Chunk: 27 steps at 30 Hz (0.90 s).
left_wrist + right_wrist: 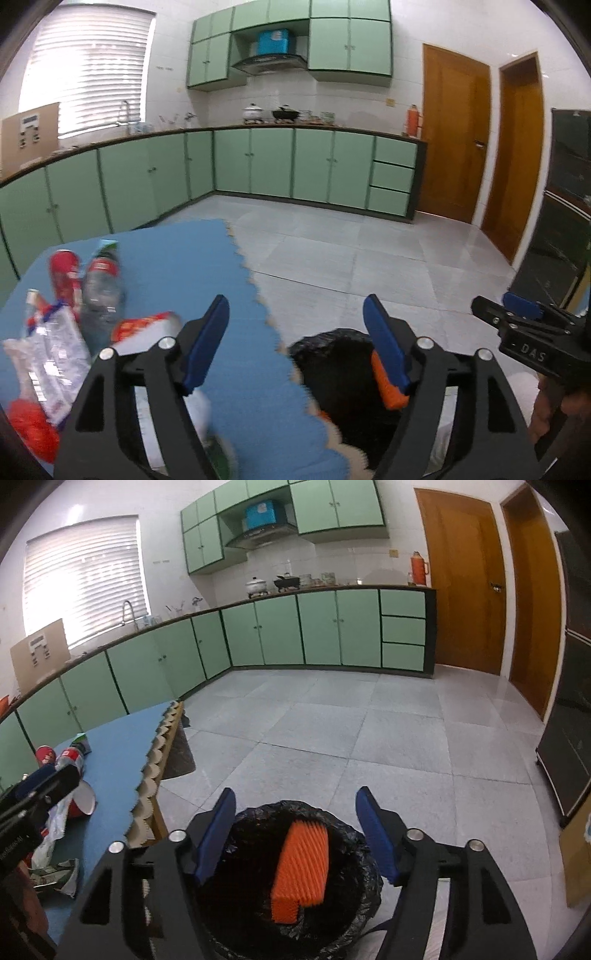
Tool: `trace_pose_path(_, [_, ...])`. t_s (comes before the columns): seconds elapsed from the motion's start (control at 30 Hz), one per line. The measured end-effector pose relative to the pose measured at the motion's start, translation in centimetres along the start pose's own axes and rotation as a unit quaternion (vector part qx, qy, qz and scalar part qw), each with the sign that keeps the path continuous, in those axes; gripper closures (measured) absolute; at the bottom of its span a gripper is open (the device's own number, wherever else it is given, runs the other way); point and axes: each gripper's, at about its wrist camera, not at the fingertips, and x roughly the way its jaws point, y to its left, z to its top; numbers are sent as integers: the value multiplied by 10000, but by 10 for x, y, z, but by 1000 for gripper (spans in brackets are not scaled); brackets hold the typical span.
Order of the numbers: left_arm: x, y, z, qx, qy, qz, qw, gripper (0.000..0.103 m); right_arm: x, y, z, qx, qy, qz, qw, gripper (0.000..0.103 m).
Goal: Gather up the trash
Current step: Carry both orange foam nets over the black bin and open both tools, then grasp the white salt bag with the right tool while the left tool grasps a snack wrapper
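A bin lined with a black bag [354, 853] stands on the floor beside the blue table [177, 266]. An orange ribbed block [301, 871] lies in the bin, straight below my open, empty right gripper [295, 838]. My left gripper [295, 343] is open and empty over the table's scalloped edge, with the bin [332, 354] and the orange block [388, 387] below to its right. Trash lies on the table at left: a red can [64, 273], a clear plastic bottle [101, 291], a clear wrapper [55, 354] and red packaging [31, 428].
The right gripper's body [528, 332] shows at the right of the left wrist view. Green kitchen cabinets [280, 631] run along the far walls. Two wooden doors [465, 579] are at the right. A dark appliance [569, 731] stands at the far right. Grey tiled floor [369, 731] lies beyond the bin.
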Motion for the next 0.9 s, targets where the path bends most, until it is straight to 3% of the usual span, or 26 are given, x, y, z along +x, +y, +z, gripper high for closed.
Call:
trace_pose_path(0.23, [-41, 46, 4, -63, -161, 805, 9966, 18, -10, 34, 5, -159, -185, 322, 9992, 19])
trace_pose_path(0.6, [-92, 128, -16, -558, -257, 1980, 9783, 18, -13, 125, -2, -556, -206, 1450, 9876, 19])
trace_pose_path(0.73, [-98, 144, -22, -675, -254, 2175, 9734, 18, -10, 166, -16, -844, -131, 1910, 9779, 19])
trace_pose_path(0.9, [-103, 162, -32, -814, -257, 2284, 9698, 18, 0, 200, -38, -1150, 87, 2169, 9693, 19])
